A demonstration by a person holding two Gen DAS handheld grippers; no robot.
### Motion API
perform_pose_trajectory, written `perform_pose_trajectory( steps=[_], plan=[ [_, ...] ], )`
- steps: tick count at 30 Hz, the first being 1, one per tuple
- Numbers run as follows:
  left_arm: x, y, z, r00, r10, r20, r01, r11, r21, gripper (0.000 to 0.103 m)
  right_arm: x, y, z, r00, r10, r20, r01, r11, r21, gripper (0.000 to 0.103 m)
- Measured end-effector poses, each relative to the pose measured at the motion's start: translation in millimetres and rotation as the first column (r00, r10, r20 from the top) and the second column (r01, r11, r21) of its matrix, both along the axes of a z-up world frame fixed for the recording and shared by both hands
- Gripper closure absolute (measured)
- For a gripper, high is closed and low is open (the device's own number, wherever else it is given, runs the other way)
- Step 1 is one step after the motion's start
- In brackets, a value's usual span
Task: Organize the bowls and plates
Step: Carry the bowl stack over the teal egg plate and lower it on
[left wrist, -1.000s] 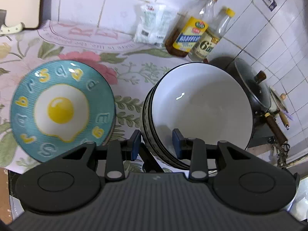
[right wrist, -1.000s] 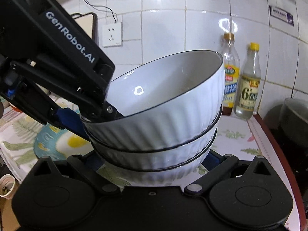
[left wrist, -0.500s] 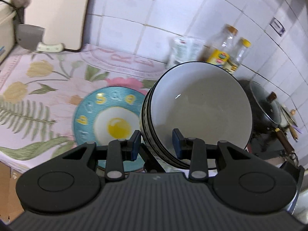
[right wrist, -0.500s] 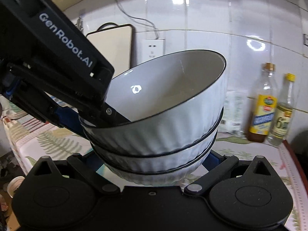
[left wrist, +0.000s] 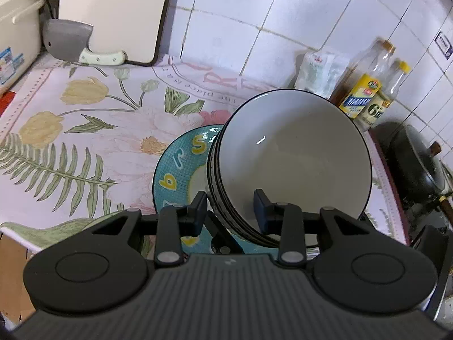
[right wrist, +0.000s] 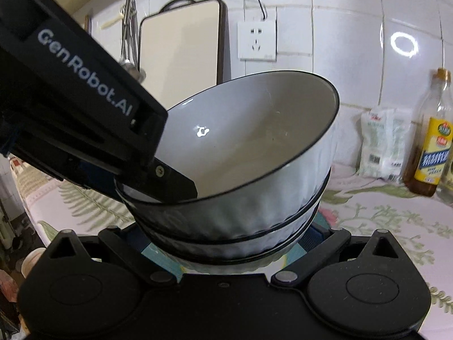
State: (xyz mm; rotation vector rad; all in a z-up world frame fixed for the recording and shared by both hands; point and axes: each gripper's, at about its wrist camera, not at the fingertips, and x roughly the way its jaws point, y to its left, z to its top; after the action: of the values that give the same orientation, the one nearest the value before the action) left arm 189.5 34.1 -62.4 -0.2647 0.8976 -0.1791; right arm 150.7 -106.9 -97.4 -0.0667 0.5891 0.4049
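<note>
gripping the stack of white bowls (left wrist: 294, 167) on its near rim, our left gripper (left wrist: 230, 211) has one finger inside the top bowl and the other against the outer wall, so its jaws are pinching the rim of the stack. in the right wrist view the same left gripper (right wrist: 170, 181) comes in from the upper left, its black finger lying inside the top bowl of the stack of white bowls (right wrist: 240, 170). the stack is tilted, with its far rim higher than the gripped side. we count three dark-rimmed bowls nested together.

our right gripper (right wrist: 226, 243) sits low under the stack, its jaws spread wide to either side of the lowest bowl; we cannot tell whether the fingertips touch it.

the stack is over the blue plate with yellow letters (left wrist: 181, 164), hiding most of it. whether the bottom bowl touches the plate we cannot tell. a strip of that blue plate shows just beneath the bowls in the right wrist view too.

the plate lies on a floral tablecloth (left wrist: 85, 141). against the tiled wall stand two bottles (left wrist: 371, 90) and a white packet (left wrist: 320, 70). a cutting board (left wrist: 113, 11) leans at the back left with a cleaver (left wrist: 70, 42) in front of it. a dark pot (left wrist: 413, 158) sits to the right.
</note>
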Motion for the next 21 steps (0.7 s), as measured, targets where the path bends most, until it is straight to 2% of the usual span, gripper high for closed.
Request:
perform_pose_trajectory(
  steps=[9,21],
  plan=[
    [21.7,5.3,-29.5,1.0,-0.016,-0.026,0.017,1.0,0.006,0.069,24.8,9.7,-28.0,0.998,-0.001,-0.064,-0.002,0.999,-0.041,0.001],
    [32.4,9.7,-31.9,0.999,-0.012,-0.039,0.011,1.0,-0.027,0.069,36.1,15.9,-27.3,0.997,-0.015,-0.081,0.01,0.997,-0.071,0.0]
  ],
)
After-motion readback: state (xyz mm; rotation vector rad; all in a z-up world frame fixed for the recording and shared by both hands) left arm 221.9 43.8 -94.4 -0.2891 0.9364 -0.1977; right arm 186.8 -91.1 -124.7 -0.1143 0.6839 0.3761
